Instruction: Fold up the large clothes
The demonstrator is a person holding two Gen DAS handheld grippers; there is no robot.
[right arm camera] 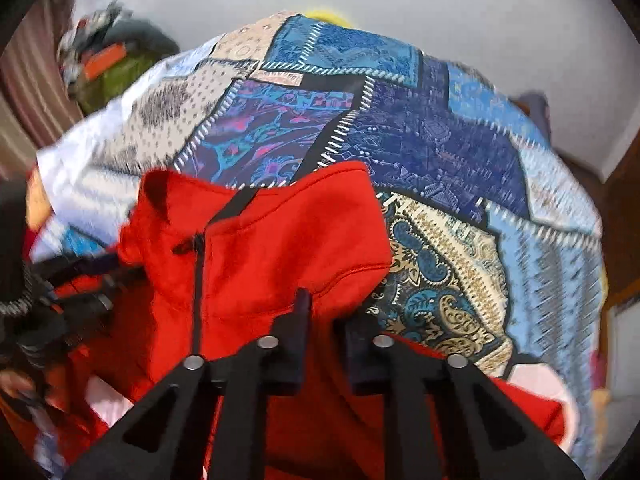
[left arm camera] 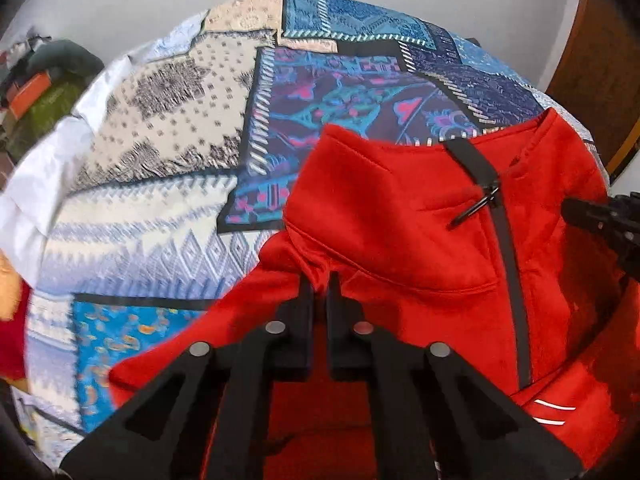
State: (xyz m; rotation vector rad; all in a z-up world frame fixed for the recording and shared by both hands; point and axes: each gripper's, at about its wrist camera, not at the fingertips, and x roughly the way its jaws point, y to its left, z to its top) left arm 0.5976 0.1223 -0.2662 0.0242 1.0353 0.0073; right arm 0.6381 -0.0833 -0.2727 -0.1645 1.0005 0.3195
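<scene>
A red fleece jacket (left arm camera: 400,232) with a high collar and a dark zipper (left arm camera: 508,248) lies over the patchwork bedspread (left arm camera: 168,128). My left gripper (left arm camera: 321,280) is shut on the jacket's shoulder seam, left of the collar. The right gripper shows as a black shape at the right edge of the left wrist view (left arm camera: 608,224). In the right wrist view the jacket (right arm camera: 272,248) fills the lower left. My right gripper (right arm camera: 326,308) is shut on the jacket's other shoulder, right of the collar. The left gripper appears at the left edge (right arm camera: 68,292).
The bed's patchwork cover (right arm camera: 440,148) reaches to a white wall. A pile of clothes and bags (left arm camera: 36,92) sits at the far left beyond the bed. A brown wooden door or cabinet (left arm camera: 592,40) stands at the right. A white sheet edge (left arm camera: 48,168) shows at the left.
</scene>
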